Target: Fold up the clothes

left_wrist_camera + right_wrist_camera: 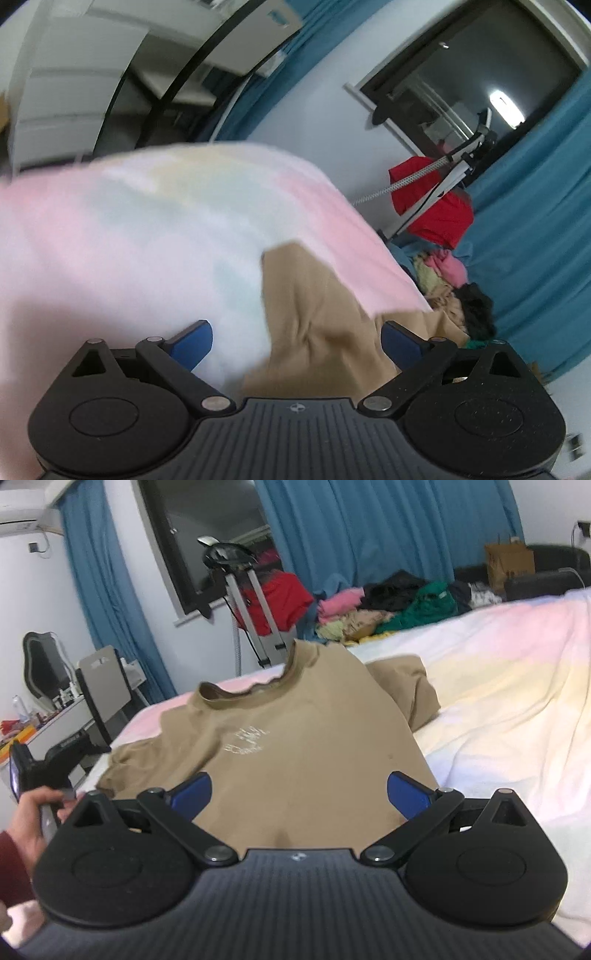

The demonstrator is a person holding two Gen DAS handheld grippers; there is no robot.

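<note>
Both pairs of tongs stand released, nothing between the blue pads. My right gripper hovers over the tan T-shirt, which lies face up on the pastel bedspread, collar toward twelve o'clock, sleeves spread; I judge it was laid flat for folding. My left gripper comes at the shirt's edge, view tilted and blurred. Unsorted clothes pile waits at one o'clock. Containers: only a brown paper bag, contents not visible.
</note>
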